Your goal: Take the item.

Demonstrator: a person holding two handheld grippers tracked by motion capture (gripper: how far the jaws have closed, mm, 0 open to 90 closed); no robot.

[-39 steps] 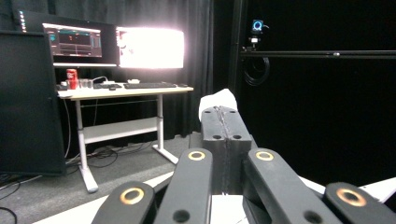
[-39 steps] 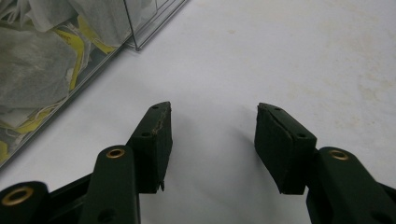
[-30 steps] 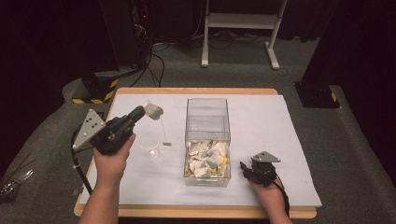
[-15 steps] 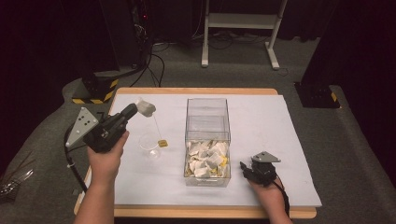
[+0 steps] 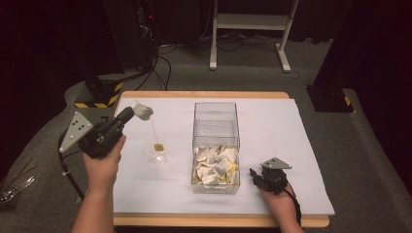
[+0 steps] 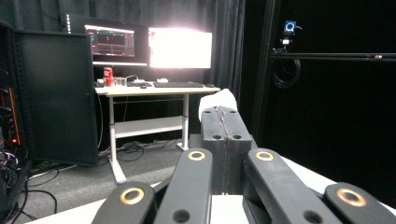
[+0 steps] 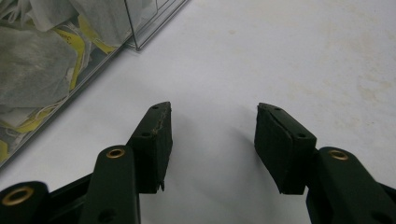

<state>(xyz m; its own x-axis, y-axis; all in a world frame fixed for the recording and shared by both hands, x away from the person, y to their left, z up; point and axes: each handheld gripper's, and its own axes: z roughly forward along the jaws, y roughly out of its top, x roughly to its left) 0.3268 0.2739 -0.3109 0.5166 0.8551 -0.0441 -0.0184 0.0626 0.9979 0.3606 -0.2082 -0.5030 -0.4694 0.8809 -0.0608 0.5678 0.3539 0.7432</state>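
White desk [image 5: 291,145] cover: the left gripper [image 5: 130,112], clamped on a tea bag [image 5: 142,110], has risen and drawn left since earlier, its tag [image 5: 158,146] now dangling over the glass [image 5: 156,154]. Right gripper [image 5: 253,174] rests unmoved, jaws parted, empty.

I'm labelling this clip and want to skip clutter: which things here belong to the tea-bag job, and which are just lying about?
In the job:
- left tool, shut on the white paper tea bag with its string and yellow tag
- small clear glass cup below the tag
- clear plastic box of tea bags

Lying about:
- right tool, open, resting on the white table cover
- red can on the far desk
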